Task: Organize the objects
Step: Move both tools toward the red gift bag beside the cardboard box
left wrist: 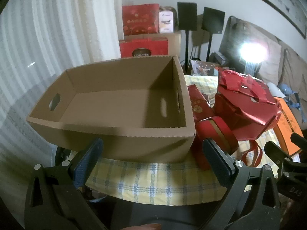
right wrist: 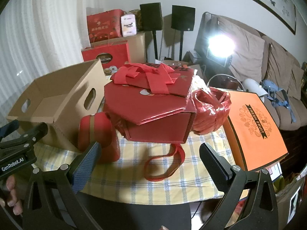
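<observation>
While upright, cardboard box (left wrist: pixel 119 134) runs left-right.

Your open cardboard box (left wrist: pixel 119 103) with cut-out handles sits empty at 10 o'clock on the checked cloth. At its 3 o'clock you have a small red rounded case (right wrist: pixel 96 132) touching its corner, then a large red hexagonal gift box (right wrist: pixel 151 107) with ribbon handles. Further toward 3 o'clock lie a red plastic bag (right wrist: pixel 211 105) and a flat orange "Fresh Fruit" box (right wrist: pixel 255 130).

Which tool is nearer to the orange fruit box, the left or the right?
Right. The right tool hangs open just left of the orange fruit box; the left tool faces the cardboard box, farther away.
</observation>
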`<state>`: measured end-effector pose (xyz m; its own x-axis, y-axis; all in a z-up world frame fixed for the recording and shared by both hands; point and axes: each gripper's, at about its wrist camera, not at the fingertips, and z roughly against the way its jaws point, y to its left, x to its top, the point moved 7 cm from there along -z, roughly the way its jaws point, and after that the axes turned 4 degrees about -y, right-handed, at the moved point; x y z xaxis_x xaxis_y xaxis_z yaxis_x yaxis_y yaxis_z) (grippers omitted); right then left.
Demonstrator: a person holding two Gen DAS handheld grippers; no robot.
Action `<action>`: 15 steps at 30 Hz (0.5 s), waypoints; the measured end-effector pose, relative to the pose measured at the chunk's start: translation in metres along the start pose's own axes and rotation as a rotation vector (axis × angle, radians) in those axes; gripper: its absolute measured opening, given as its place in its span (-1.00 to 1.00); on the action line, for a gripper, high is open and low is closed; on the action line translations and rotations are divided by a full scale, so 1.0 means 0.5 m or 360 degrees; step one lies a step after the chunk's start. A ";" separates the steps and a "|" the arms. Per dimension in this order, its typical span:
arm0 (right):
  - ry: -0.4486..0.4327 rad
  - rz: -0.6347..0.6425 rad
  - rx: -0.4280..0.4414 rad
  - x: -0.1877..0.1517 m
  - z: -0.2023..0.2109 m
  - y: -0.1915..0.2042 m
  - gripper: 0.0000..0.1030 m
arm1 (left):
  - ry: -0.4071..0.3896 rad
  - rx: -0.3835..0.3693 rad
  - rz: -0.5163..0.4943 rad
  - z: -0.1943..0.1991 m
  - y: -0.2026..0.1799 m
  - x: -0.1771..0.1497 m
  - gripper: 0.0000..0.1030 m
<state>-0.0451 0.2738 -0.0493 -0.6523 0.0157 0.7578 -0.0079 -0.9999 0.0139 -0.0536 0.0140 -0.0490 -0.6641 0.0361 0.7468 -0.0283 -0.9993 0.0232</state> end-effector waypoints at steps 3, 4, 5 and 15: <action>-0.0003 -0.0006 0.0002 0.000 0.000 -0.003 0.99 | -0.0001 -0.0003 0.0002 0.000 -0.005 0.001 1.00; -0.0004 -0.0008 0.0002 0.000 0.000 -0.006 0.99 | -0.0002 -0.0005 0.0001 -0.001 -0.006 0.002 1.00; -0.0006 -0.0008 0.0001 0.001 -0.001 -0.006 0.99 | -0.0005 -0.0007 -0.0002 -0.001 -0.009 0.003 1.00; -0.0012 -0.0015 -0.0005 0.011 0.003 -0.015 0.99 | -0.0015 -0.0016 -0.0021 -0.006 -0.028 0.016 1.00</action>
<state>-0.0476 0.2813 -0.0442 -0.6465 0.0254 0.7625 -0.0168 -0.9997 0.0190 -0.0604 0.0285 -0.0454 -0.6568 0.0489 0.7525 -0.0445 -0.9987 0.0261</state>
